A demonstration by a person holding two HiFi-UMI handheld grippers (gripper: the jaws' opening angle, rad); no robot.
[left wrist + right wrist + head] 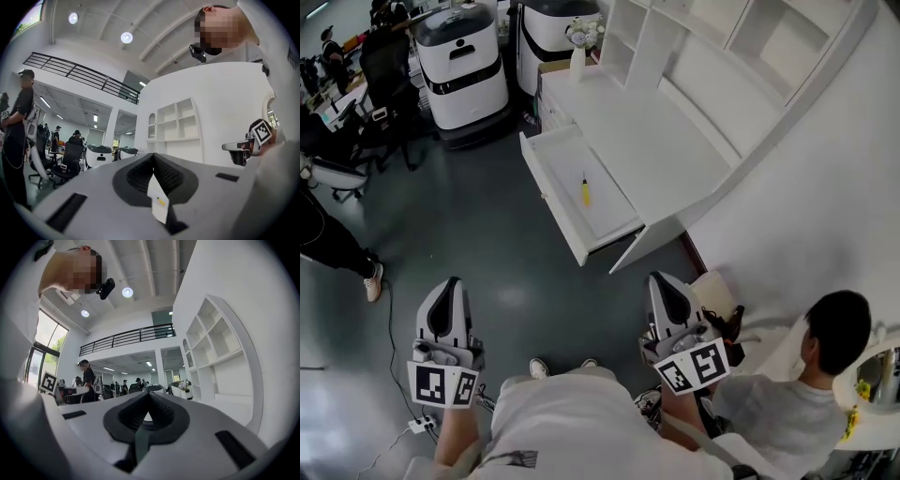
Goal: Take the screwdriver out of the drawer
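A small yellow screwdriver (586, 191) lies in the open white drawer (553, 202) that is pulled out from the white desk (619, 122). Both grippers are held low, close to the person's body and well short of the drawer. In the head view my left gripper (450, 284) is at lower left and my right gripper (660, 278) at lower right, both pointing toward the desk. The left gripper (152, 155) has its jaws together with nothing held. The right gripper (149, 393) is likewise shut and empty.
A seated person (825, 347) is close beside my right gripper. White wheeled machines (464, 66) and office chairs (389, 103) stand at the back left. A vase of flowers (578, 56) stands on the desk's far end. A cable and power strip (422, 424) lie on the floor.
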